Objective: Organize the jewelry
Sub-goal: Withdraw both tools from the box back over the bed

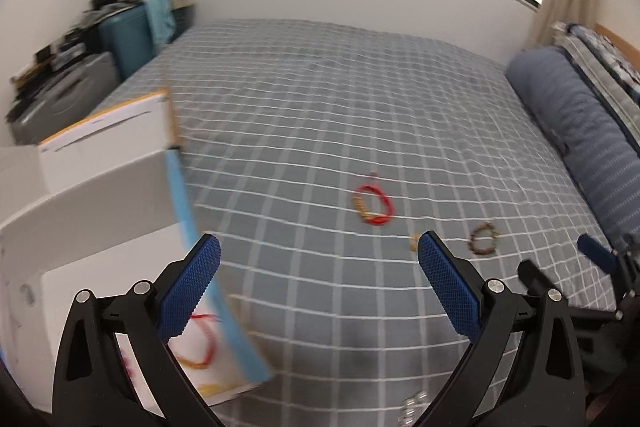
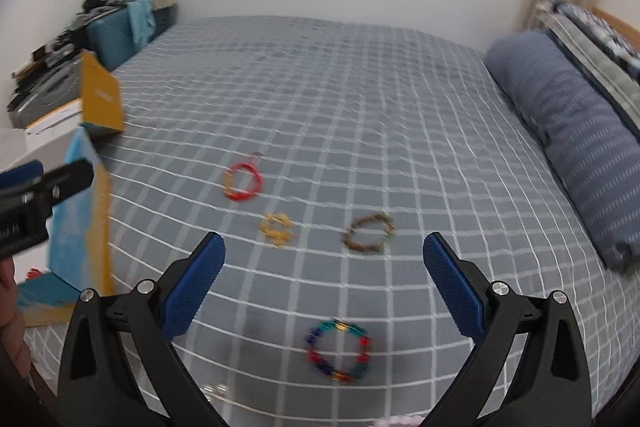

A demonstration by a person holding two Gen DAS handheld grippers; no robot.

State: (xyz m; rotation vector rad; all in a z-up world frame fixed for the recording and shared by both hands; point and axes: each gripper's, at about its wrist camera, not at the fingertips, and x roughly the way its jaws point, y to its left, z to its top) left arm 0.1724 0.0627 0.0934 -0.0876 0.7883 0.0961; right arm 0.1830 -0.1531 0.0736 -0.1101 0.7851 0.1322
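Several bracelets lie on the grey checked bed [image 2: 360, 99]. A red bracelet [image 2: 243, 182] lies farthest, also in the left wrist view [image 1: 373, 205]. A small yellow bracelet [image 2: 277, 229] and a brown beaded bracelet [image 2: 368, 233] lie in front of it. A multicoloured bracelet [image 2: 339, 350] lies nearest, between the right fingers. My right gripper [image 2: 324, 275] is open and empty above it. My left gripper [image 1: 320, 275] is open and empty beside an open white box [image 1: 120, 227] with a blue edge that holds red and yellow jewelry [image 1: 200, 343].
A blue striped pillow [image 2: 568, 131] lies along the bed's right side. A yellow and white box [image 2: 100, 99] stands at the bed's left edge. A teal suitcase [image 2: 112, 39] and clutter stand beyond it. A small silver piece [image 1: 412, 403] lies near the front edge.
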